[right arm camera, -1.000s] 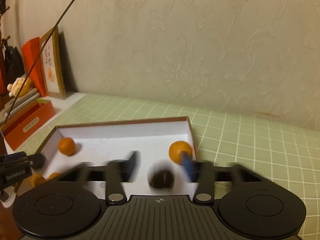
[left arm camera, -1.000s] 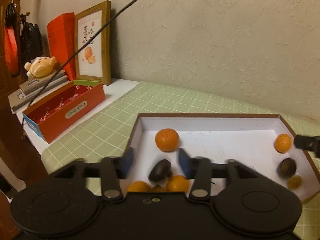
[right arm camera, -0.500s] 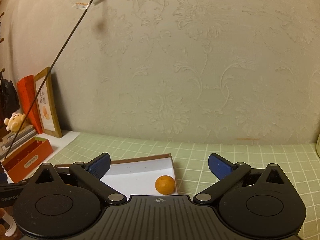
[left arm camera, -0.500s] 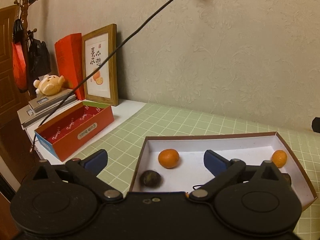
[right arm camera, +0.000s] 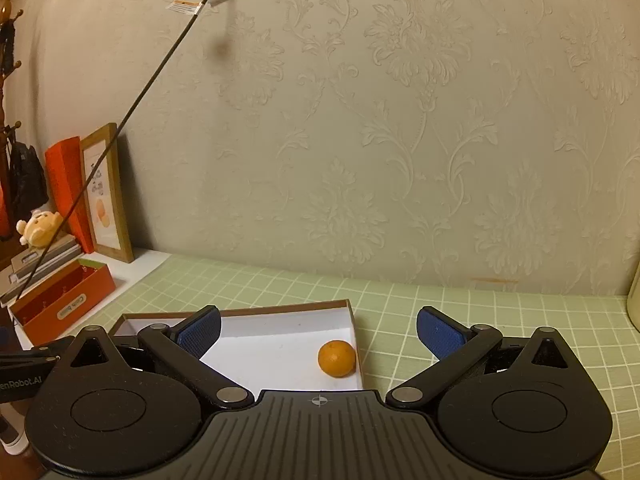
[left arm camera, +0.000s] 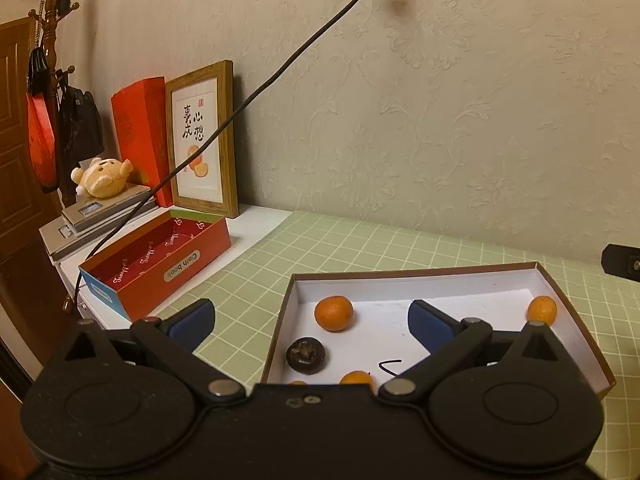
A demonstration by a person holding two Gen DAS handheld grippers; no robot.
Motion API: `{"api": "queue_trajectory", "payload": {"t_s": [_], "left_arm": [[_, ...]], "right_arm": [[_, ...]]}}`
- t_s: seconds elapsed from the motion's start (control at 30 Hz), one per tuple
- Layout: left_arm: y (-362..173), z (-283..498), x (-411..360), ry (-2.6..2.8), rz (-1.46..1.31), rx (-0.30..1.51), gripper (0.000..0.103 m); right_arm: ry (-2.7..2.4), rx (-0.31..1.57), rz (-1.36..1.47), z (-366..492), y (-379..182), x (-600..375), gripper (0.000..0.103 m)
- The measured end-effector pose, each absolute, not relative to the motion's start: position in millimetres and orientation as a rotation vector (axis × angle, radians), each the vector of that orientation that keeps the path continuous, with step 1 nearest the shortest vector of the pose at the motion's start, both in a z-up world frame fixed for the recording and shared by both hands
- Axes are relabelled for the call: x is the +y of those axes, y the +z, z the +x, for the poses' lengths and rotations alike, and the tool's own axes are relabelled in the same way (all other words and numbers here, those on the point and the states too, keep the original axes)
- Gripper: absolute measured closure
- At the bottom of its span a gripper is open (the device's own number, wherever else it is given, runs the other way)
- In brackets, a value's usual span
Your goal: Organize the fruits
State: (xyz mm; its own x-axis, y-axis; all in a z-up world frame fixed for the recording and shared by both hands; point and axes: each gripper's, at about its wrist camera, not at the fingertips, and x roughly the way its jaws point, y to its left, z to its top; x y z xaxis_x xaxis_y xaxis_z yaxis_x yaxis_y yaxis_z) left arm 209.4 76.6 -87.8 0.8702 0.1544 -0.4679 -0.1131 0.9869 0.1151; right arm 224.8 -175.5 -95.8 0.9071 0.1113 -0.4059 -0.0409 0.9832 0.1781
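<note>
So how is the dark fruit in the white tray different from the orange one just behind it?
The dark fruit is brownish-black with a wrinkled, puckered top; the orange fruit is bright and smooth. The dark fruit looks slightly smaller and sits nearer the camera, the orange fruit nearer the tray's far wall. Both are round, loose and lie apart on the tray floor.

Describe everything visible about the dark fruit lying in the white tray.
The dark fruit is small, round and brownish-black, with a wrinkled, rough skin and a puckered, star-like scar facing up and toward the camera. It rests on the white floor of the shallow tray, near the tray's left wall and toward its near end. Nothing grips it, and it touches no other fruit: an orange sits apart behind it and another orange lies nearer the camera to its right. It appears only in the left wrist view.
</note>
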Motion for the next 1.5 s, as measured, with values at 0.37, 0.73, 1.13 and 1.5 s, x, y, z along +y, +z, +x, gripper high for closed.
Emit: {"api": "queue_trajectory", "payload": {"t_s": [0.37,0.73,1.13,1.5], "left_arm": [[-81,180,69,0.119,0.101,0.522,0.006],[-57,128,58,0.109,0.117,0.512,0.006],[-25,61,47,0.098,0.083,0.544,0.006],[-7,21,25,0.033,0.062,0.523,0.006]], "right_arm": [[0.12,0.417,0.138,199,-88,-174,0.0],[0.132,0.434,0.156,153,-70,-180,0.0],[0.095,0.455,0.15,69,-35,-183,0.0],[0.049,0.415,0.166,21,-8,-192,0.0]]}}
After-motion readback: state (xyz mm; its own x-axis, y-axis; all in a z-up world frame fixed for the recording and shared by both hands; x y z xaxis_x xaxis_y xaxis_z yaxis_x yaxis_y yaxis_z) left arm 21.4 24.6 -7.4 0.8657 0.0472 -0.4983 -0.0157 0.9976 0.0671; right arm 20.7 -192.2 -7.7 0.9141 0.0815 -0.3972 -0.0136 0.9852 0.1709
